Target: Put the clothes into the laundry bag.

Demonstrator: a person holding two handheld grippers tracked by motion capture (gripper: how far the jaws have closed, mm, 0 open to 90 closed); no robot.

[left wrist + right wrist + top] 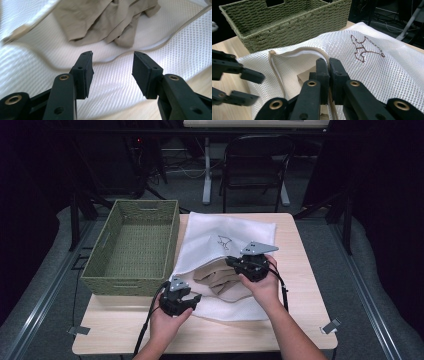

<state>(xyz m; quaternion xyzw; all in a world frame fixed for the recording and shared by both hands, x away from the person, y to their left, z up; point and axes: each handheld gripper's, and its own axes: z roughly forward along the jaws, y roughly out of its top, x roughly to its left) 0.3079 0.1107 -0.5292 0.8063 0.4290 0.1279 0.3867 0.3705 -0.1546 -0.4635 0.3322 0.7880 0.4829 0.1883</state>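
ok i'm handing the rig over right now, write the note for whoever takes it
Right gripper: shut on the zipper edge of the white mesh bag, holding its mouth up.
Left gripper: open, poised over the bag's lower edge, gripping nothing.
Beige garment: crumpled, partly inside the bag, partly showing at the opening.
Green woven basket: at the table's left, touching the bag, nothing in it.
Done: the bag is open. Left, probably: either take the garment out or push it fully in; I can't tell which way the job runs.
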